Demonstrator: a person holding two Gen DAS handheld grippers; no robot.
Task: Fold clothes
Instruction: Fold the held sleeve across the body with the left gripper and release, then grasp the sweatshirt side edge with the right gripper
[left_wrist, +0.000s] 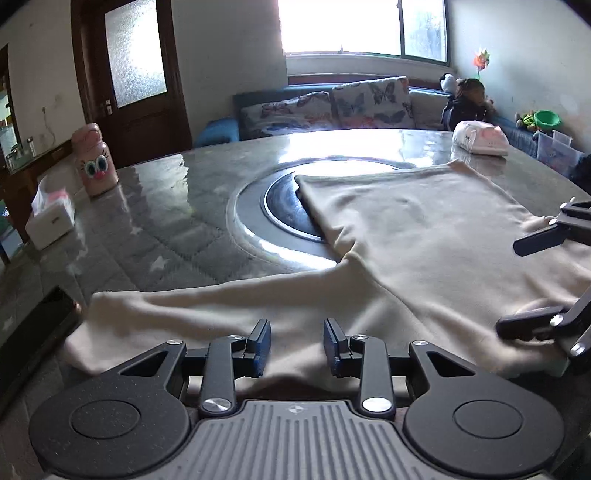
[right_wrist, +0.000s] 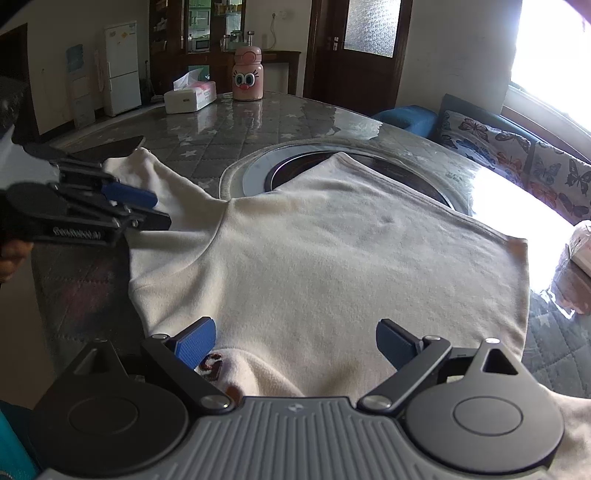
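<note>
A cream sweatshirt (right_wrist: 325, 258) lies flat on the round table (right_wrist: 229, 136). The right gripper (right_wrist: 295, 341) hovers wide open over its near edge; the left gripper (left_wrist: 296, 345), partly open and empty, hovers over the left sleeve (left_wrist: 207, 302).

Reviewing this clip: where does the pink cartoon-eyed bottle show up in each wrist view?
Left wrist: pink cartoon-eyed bottle at far left, on the glossy star-patterned table.
Right wrist: same bottle at top centre, on the table's far edge.
Shared landmark: white tissue box beside it in both.

Blown-out window (left_wrist: 354, 26) backlights the room, glaring off the table (left_wrist: 177, 199); fisheye edges bend
</note>
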